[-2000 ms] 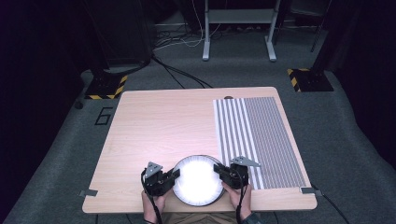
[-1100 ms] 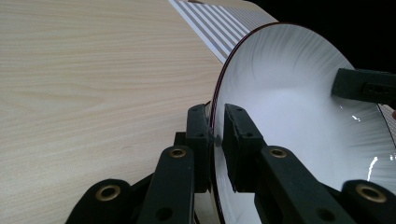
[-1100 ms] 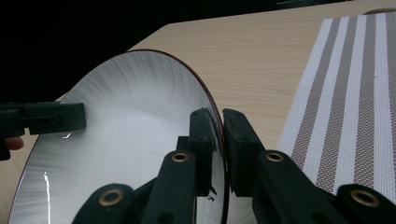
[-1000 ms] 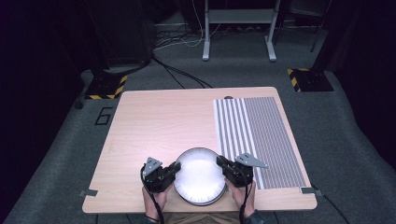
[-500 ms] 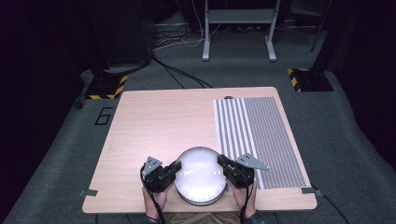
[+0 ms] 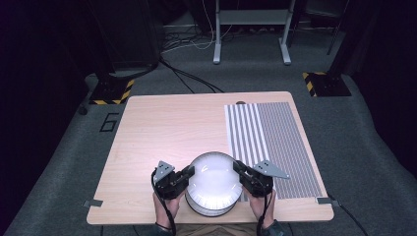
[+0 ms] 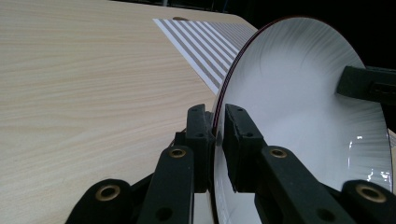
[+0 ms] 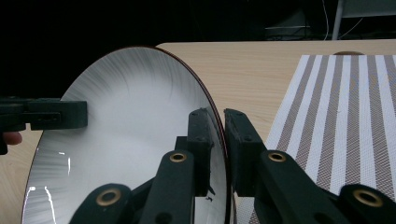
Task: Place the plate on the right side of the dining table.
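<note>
High view: a round white plate (image 6: 213, 183) sits near the front edge of a pale wooden bench (image 6: 172, 128), held between two black grippers. The plate is glossy white with fine grey lines fanning out from its centre and a thin dark red line along its rim. It looks raised, with a white cylindrical shape below it, but glare makes it hard to tell whether that is a stack or a base.

The left gripper (image 6: 188, 171) has its fingers clamped on the plate's left rim. In the left gripper view the rim passes straight between the two fingers (image 7: 201, 140), which press it from either side. The right gripper (image 6: 238, 168) grips the opposite rim in the same way; in the right gripper view the rim runs between its fingers (image 8: 243, 140).

Each gripper view cuts off the lower part of the plate, and the plate hides the bench beneath it. A grey and white striped mat (image 6: 275, 142) lies just beyond the right gripper's fingers, with the plate's right rim just at its edge.
</note>
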Demonstrator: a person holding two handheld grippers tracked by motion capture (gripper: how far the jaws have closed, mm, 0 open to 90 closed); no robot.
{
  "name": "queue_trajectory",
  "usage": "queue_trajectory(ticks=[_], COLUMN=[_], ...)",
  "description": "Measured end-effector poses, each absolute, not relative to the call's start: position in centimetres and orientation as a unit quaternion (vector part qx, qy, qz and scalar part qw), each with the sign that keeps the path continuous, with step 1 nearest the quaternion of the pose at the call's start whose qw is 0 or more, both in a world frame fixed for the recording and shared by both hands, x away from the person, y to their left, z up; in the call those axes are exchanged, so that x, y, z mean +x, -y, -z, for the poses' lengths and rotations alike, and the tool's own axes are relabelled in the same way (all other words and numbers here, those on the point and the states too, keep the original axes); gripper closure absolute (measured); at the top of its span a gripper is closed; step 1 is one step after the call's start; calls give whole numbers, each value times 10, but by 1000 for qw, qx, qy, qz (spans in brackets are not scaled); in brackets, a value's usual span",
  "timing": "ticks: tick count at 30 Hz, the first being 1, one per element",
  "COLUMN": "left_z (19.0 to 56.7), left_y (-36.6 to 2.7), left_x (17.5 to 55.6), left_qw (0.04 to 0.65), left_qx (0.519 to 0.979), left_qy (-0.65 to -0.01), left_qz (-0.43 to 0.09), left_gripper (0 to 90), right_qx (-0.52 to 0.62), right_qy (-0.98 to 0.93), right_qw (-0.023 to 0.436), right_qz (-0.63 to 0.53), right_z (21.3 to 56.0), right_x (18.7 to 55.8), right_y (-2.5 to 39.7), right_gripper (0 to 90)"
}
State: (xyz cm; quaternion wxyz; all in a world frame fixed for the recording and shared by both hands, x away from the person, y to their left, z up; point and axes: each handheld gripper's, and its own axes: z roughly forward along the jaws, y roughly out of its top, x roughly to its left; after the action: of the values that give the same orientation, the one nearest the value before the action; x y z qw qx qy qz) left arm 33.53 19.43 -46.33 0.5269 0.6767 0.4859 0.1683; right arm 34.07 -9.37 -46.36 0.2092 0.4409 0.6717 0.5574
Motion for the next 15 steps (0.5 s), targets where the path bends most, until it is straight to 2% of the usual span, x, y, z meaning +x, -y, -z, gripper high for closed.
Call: queue_trajectory(ticks=[15], left_z=[451], left_y=[-180], left_x=[344], left_qw=[525], left_qx=[689], left_qy=[-471], left_qz=[-167], left_gripper=[804], right_qx=[448], right_qy=[-668], right_qw=[217], right_qz=[-553], right_z=[455], right_x=[342], right_y=[108], right_gripper=[808])
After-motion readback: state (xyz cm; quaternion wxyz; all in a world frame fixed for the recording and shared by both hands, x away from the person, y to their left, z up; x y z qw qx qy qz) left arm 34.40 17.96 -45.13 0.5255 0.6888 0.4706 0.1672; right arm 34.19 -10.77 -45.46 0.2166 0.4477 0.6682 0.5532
